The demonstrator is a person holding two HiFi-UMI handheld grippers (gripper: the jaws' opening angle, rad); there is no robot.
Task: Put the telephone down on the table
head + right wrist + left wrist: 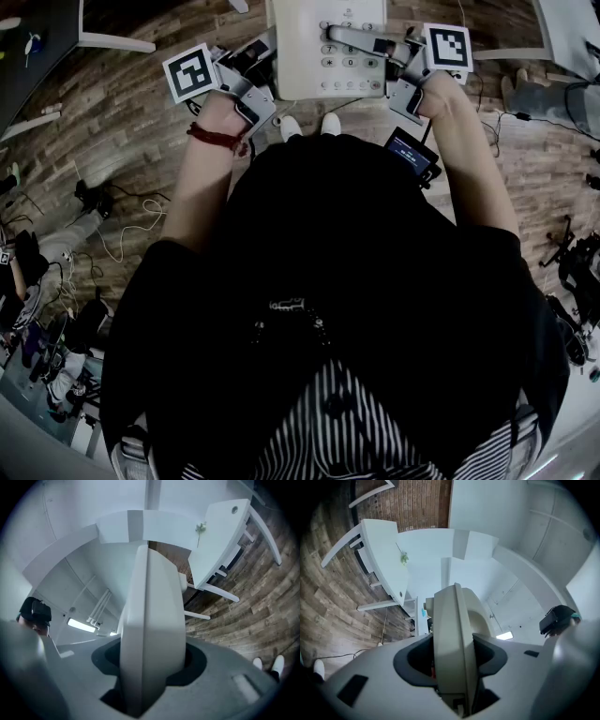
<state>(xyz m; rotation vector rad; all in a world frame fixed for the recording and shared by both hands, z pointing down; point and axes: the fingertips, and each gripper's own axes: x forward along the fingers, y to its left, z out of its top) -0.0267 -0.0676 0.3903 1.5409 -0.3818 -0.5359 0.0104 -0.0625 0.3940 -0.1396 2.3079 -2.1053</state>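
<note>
I'm holding the cream-white plastic push-button telephone (305,52) up in the air at the top centre of the head view, over the brown wood-plank floor (112,169), so the put-down isn't done yet. The pickup looks sorted. What's left, I'd say, is getting it over to the white tabletop (382,545), lowering it flat and letting go on both sides. That tabletop is showing at the upper left of the left gripper view and the upper right of the right gripper view, well apart from the phone, so I'm guessing I'm somewhere mid-carry.

The left hand-held gripper (248,75) is clamping the phone's left edge. The right hand-held gripper (375,52) is clamping the right side, with one jaw lying across the keypad. In both gripper views the casing is standing edge-on between the jaws, filling the gap. So the phone is hanging between the two grippers, carried by both, touching nothing else that I can see.
</note>
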